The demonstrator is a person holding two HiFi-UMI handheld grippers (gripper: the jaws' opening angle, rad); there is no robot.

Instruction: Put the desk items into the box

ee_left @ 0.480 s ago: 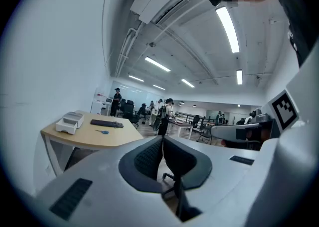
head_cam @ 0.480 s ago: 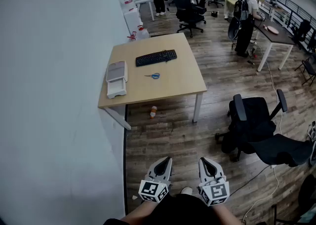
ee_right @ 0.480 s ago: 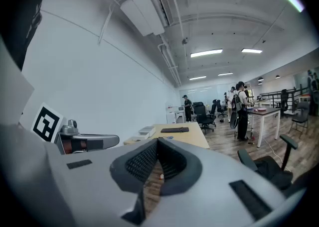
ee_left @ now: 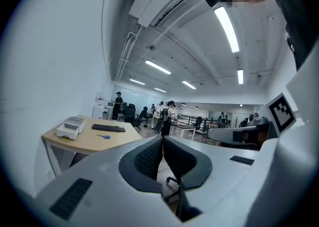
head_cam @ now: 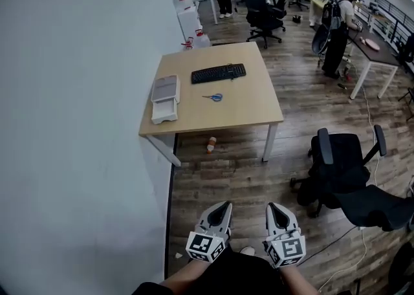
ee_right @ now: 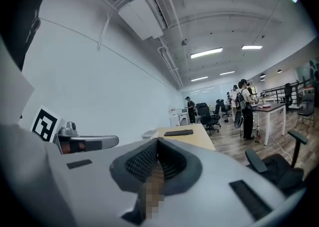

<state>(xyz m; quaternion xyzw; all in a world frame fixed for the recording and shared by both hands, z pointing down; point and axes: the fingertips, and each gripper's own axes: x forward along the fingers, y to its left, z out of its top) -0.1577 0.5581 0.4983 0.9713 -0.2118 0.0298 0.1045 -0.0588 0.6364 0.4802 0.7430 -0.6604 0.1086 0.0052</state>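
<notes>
So, light wooden square desk (head_cam: 249,103) drifted right in head view; left gripper (head_cam: 223,205), right gripper (head_cam: 275,207) barely moved, both jaws pinched together, nothing between.

No readable text, no legible labels, brands or numbers

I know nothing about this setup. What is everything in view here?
desk: one, light wood, by left wall
keyboard: one, black, desk's far side
scissors: one pair, blue-handled, mid-desk
box: one, white and grey, desk's left edge
small object: one, orange-white, floor under desk
office chair: one nearby, black, right of desk
people: at least three, far end
left gripper: white, shut, empty
right gripper: white, shut, empty
</notes>
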